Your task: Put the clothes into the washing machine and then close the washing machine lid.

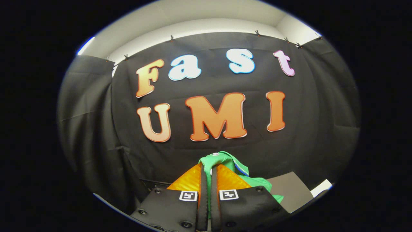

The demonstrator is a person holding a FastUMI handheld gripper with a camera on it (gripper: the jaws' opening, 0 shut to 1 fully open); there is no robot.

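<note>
1. No readable words, brands or numbers on any object.
2. Only signs: two square black-and-white coded markers (188, 195), one per finger of the gripper (209, 169), which clamps the green garment (257, 183).

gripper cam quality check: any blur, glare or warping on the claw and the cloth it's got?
Gripper view: strong fisheye bowing, the booth wall and its top edge curve. The claw, shut on the green garment, is sharp with no motion blur. The orange fingers shine brightly and their ribbed texture stays readable. The wall folds are dim; a small bright glare streak sits on the pale wall above the cloth.
</note>
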